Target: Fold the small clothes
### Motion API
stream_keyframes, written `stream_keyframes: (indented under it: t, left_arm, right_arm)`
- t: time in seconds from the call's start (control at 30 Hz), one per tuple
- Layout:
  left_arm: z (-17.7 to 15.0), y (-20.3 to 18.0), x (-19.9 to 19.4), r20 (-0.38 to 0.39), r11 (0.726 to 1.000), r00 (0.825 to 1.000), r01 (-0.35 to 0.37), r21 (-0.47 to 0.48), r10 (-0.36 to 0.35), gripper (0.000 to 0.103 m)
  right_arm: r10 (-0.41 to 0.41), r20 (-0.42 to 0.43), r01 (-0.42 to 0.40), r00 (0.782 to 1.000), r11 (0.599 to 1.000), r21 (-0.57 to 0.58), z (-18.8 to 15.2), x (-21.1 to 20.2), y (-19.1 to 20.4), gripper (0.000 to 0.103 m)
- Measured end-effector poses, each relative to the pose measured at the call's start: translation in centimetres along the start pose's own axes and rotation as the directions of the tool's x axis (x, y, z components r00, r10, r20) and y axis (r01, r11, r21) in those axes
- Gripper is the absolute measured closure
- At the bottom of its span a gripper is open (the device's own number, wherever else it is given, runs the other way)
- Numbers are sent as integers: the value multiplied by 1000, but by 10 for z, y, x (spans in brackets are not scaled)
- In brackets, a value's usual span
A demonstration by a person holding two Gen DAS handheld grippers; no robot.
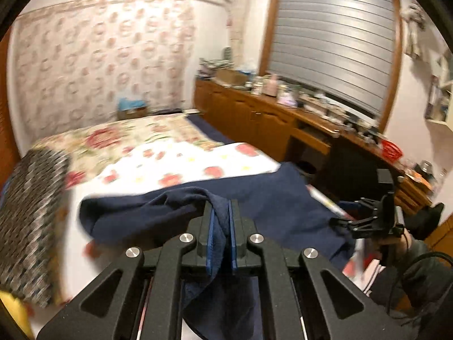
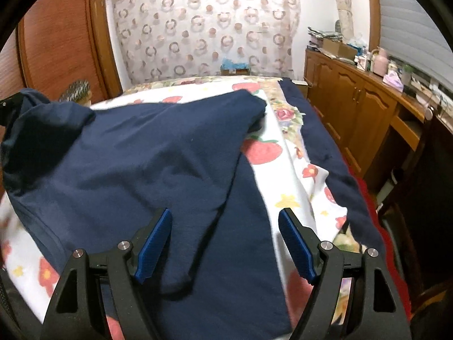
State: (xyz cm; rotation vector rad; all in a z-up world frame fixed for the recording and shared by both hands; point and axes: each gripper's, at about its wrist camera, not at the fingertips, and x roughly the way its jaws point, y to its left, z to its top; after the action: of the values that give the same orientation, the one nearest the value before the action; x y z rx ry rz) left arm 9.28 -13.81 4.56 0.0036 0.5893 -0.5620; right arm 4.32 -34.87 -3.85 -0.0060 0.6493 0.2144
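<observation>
A navy blue garment lies spread on the bed's white flower-and-strawberry cover. My left gripper is shut on a bunched edge of this garment, with cloth pinched between the blue pads and hanging below them. In the right wrist view that held corner rises off the bed at the far left. My right gripper stands open just above the garment's near part; a narrow folded strip of cloth lies under the gap, and the pads do not touch it.
A patterned cushion sits at the bed's left. Wooden cabinets with a cluttered top run along the right wall under a window blind. A dark blue blanket edges the bed's right side. A person's dark sleeve is at the right.
</observation>
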Motion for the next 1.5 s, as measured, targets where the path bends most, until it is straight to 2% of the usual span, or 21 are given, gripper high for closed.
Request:
stream_keyframes:
  t: [0.2,0.3,0.37,0.4,0.43,0.47,0.5,0.53,0.73,0.83,1.07,1.37,1.5]
  left_arm:
    - [33,-60,29,-14,988,991,133,74,-132,94]
    - [42,-85,28,-10,980,986,166,110,-166,93]
    - [43,-91,35,-45,977,984,178,119,-174,84]
    - [41,-92,40,-73,974,980,192,121,-184,66]
    - [38,-90,42,-73,975,981,187,123,-179,56]
    - [36,-88,42,-72,976,983,178,128,-170,39]
    - [32,-84,43,-71,977,985,167,132,-159,27]
    - [29,-81,43,-74,978,985,164,128,-155,24]
    - [9,-48,36,-76,995,996,54,81,-48,24]
    - [-5,-27,30,-75,999,997,5,49,-1,24]
    - [-36,12,10,-86,994,990,-108,6,108,24]
    - [-55,47,-10,-69,984,984,-169,-54,165,24]
    - [-58,55,-17,-61,981,982,-181,-64,178,24]
  right_arm:
    - [0,71,-1,997,1000,20,1,-26,-1,24]
    - [6,97,-8,995,1000,19,2,-35,4,24]
    - [6,111,-7,994,1000,14,-3,-40,8,24]
    - [8,116,-10,993,1000,14,-4,-41,10,24]
    - [11,118,-13,993,1000,16,-6,-40,9,24]
    - [16,120,-18,993,1000,18,-9,-40,10,24]
    - [18,121,-20,993,1000,18,-10,-40,11,24]
    - [19,122,-21,992,1000,16,-11,-40,13,24]
    - [44,120,-43,992,999,-10,2,-27,7,24]
    - [75,111,-70,991,997,-43,11,-19,17,24]
    - [177,59,-165,982,972,-167,32,10,70,24]
    - [291,-49,-291,956,906,-307,55,48,135,24]
    - [317,-114,-337,941,877,-342,58,67,150,24]
